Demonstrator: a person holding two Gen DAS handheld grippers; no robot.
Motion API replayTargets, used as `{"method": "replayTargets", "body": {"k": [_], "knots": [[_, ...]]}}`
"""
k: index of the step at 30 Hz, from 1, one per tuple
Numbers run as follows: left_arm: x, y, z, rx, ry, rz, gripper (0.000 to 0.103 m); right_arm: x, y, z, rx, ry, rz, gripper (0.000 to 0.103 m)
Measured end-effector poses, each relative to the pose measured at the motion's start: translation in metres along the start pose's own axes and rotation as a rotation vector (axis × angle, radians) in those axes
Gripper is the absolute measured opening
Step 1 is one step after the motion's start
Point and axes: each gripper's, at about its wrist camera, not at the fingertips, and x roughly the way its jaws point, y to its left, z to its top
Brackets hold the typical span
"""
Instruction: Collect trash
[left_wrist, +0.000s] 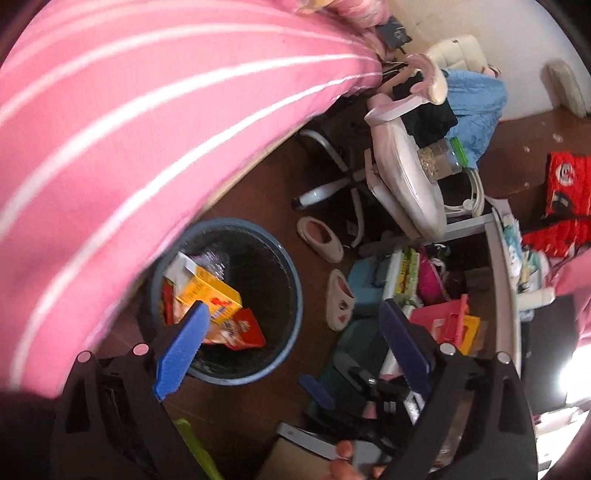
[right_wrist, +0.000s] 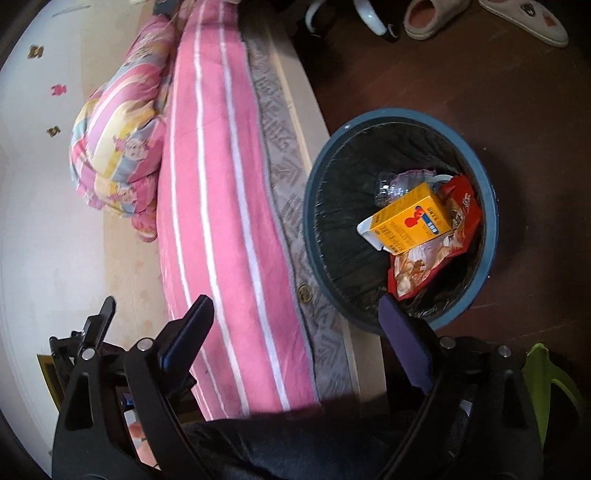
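Observation:
A blue round trash bin (left_wrist: 291, 295) with a black liner stands on the dark floor beside the bed; it also shows in the right wrist view (right_wrist: 491, 206). In it lie a yellow carton (left_wrist: 210, 291) (right_wrist: 410, 218), a red snack wrapper (left_wrist: 243, 332) (right_wrist: 461, 218) and a crumpled clear plastic bottle (right_wrist: 391, 186). My left gripper (left_wrist: 291, 325) is open and empty above the bin's near edge. My right gripper (right_wrist: 295, 314) is open and empty, over the bed edge just left of the bin.
A pink striped bedspread (left_wrist: 110, 129) (right_wrist: 221, 184) covers the bed, with a folded quilt (right_wrist: 122, 147). Two slippers (left_wrist: 325, 240), a swivel chair (left_wrist: 406, 177) with clothes and a jar, a cluttered shelf (left_wrist: 424, 288) and red packets (left_wrist: 565, 184) are around.

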Motion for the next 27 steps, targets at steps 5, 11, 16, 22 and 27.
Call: {"method": "replayTargets", "body": {"k": [5, 11, 16, 22, 27], "knots": [[-0.044, -0.01, -0.012, 0.07, -0.122, 0.02, 0.091, -0.017, 0.032, -0.015, -0.081, -0.02, 0.032, 0.09], [-0.114, -0.016, -0.026, 0.124, -0.314, 0.072, 0.091, -0.035, 0.087, -0.044, -0.243, -0.037, 0.081, 0.091], [-0.171, -0.012, -0.038, 0.128, -0.413, 0.114, 0.091, -0.039, 0.134, -0.078, -0.384, -0.035, 0.114, 0.092], [-0.239, 0.0, -0.051, 0.113, -0.537, 0.188, 0.094, -0.033, 0.19, -0.131, -0.582, -0.024, 0.132, 0.094], [-0.292, 0.023, -0.067, 0.088, -0.663, 0.277, 0.098, -0.018, 0.231, -0.185, -0.783, -0.023, 0.121, 0.096]]}}
